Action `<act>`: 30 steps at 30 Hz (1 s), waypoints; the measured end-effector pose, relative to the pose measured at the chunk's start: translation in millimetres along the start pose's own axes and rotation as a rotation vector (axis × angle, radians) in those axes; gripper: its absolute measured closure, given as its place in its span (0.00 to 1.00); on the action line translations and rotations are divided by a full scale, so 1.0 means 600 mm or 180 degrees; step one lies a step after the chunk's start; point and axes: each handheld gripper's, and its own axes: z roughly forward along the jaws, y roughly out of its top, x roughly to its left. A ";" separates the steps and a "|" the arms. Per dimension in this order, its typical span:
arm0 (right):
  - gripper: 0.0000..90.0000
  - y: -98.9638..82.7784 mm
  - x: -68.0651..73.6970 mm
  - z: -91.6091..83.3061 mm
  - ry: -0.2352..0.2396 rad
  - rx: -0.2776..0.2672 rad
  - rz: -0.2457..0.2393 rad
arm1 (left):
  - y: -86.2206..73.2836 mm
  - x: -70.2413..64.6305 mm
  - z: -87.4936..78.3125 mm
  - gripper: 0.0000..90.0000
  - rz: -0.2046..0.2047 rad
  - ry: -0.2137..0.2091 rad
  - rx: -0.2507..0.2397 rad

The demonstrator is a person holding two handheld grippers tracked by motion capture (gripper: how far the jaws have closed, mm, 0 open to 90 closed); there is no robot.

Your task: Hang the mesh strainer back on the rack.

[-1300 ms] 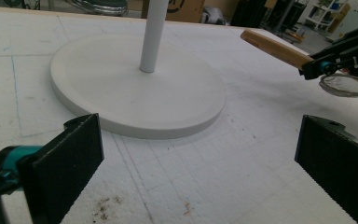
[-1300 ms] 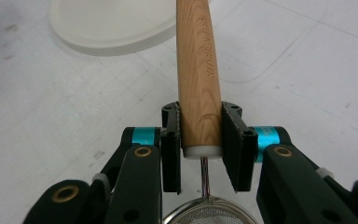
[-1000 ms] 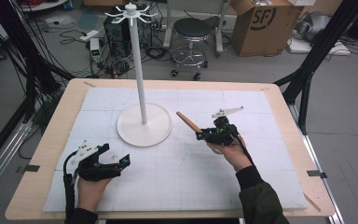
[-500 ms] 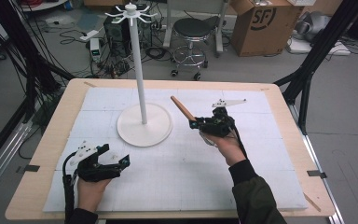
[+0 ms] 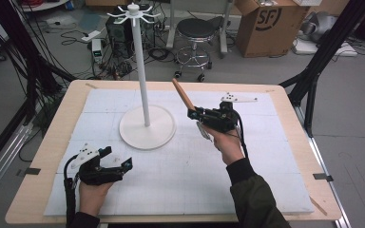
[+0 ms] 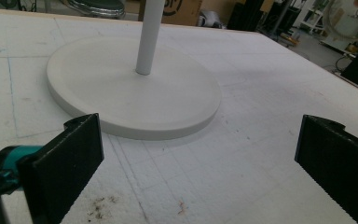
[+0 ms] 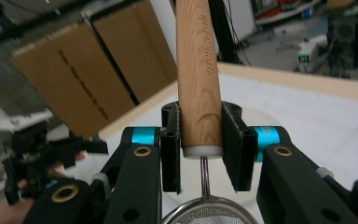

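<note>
The strainer [image 7: 204, 215] is a small kitchen sieve with a round wooden handle [image 7: 197, 74], light brown with visible grain and a line of burned-in lettering along it. A white collar caps the handle's lower end, and from it a thin metal stem runs down to a fine steel mesh bowl with a bright rim. The right gripper [image 7: 199, 149] clamps the handle just above that collar, one black jaw pressed to each side. In the high view the handle [image 5: 183, 94] slants up and away to the left from the right gripper [image 5: 200, 116], held in the air above the white mat [image 5: 247, 166], to the right of the white stand [image 5: 142, 71] with its round base. The left gripper [image 5: 116, 159] rests near the table's front edge, jaws spread wide with nothing between them.
</note>
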 end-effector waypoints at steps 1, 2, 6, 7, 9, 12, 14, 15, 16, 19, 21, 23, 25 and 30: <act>0.79 0.003 -0.001 0.000 0.0028 -0.0037 0.0003 | 0.000 0.000 -0.001 0.02 -0.0013 0.0007 -0.0007; 0.79 0.006 -0.001 0.000 0.0045 -0.0079 0.0023 | -0.001 0.001 -0.001 0.02 -0.0012 0.0004 -0.0003; 0.79 0.015 0.004 0.000 0.0068 -0.0220 0.0007 | -0.002 0.001 -0.003 0.02 0.0000 0.0032 0.0015; 0.79 0.017 0.006 0.001 0.0076 -0.0270 0.0003 | -0.002 0.000 -0.004 0.02 -0.0003 0.0039 0.0012; 0.79 0.022 0.010 0.003 0.0071 -0.0358 -0.0022 | -0.003 -0.001 -0.005 0.02 0.0011 0.0038 0.0020; 0.79 0.030 0.017 0.009 0.0129 -0.0495 -0.0025 | -0.003 -0.002 -0.005 0.02 0.0012 0.0037 0.0020; 0.79 0.035 0.023 0.014 0.0179 -0.0571 -0.0070 | -0.004 -0.002 -0.004 0.02 0.0010 0.0030 0.0025; 0.79 0.038 0.026 0.015 0.0206 -0.0598 -0.0079 | -0.004 -0.002 -0.004 0.02 0.0016 0.0028 0.0027; 0.79 0.041 0.029 0.017 0.0222 -0.0642 -0.0101 | -0.004 -0.003 -0.004 0.02 0.0015 0.0015 0.0029; 0.79 0.049 0.034 0.022 0.0289 -0.0781 -0.0085 | -0.004 -0.003 -0.004 0.02 0.0007 0.0004 0.0025; 0.79 0.054 0.037 0.025 0.0304 -0.0856 -0.0100 | -0.003 -0.002 -0.004 0.02 -0.0008 -0.0003 0.0015; 0.79 0.056 0.038 0.029 0.0334 -0.0927 -0.0104 | -0.003 -0.001 -0.005 0.02 -0.0010 0.0001 0.0008; 0.79 0.056 0.038 0.030 0.0335 -0.0960 -0.0109 | -0.003 0.000 -0.006 0.02 -0.0004 0.0003 0.0010; 0.79 0.062 0.039 0.035 0.0347 -0.1004 -0.0093 | -0.002 0.001 -0.005 0.02 -0.0016 -0.0003 -0.0002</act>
